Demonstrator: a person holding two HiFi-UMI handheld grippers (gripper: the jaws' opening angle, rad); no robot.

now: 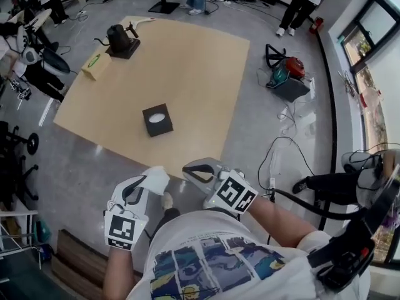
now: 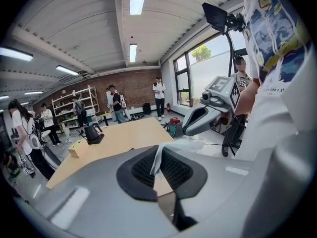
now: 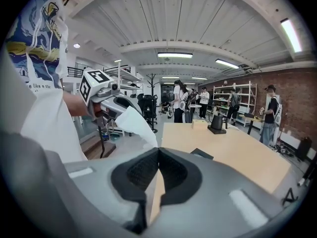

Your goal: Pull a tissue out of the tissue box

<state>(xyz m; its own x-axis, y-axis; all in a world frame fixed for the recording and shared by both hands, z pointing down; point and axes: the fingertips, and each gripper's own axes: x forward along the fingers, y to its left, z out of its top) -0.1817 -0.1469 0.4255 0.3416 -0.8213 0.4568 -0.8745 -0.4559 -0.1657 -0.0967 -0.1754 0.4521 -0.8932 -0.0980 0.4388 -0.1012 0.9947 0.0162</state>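
Observation:
The black tissue box [image 1: 157,119] with its white oval opening sits on the tan table [image 1: 187,61], well ahead of both grippers; its top edge shows in the right gripper view [image 3: 202,154]. My left gripper [image 1: 147,185] is held close to my body off the table's near edge, shut on a white tissue [image 1: 156,178] that sticks up between its pads [image 2: 159,155] and trails to the right [image 2: 190,144]. My right gripper [image 1: 186,169] sits just right of it with jaws shut [image 3: 158,150]. The tissue [image 3: 132,125] reaches toward its tip; I cannot tell if they touch.
A tan box [image 1: 95,64] and a black kettle on its base [image 1: 120,39] stand at the table's far left. Red and green equipment and cables [image 1: 286,77] lie on the floor to the right. Several people stand around the room.

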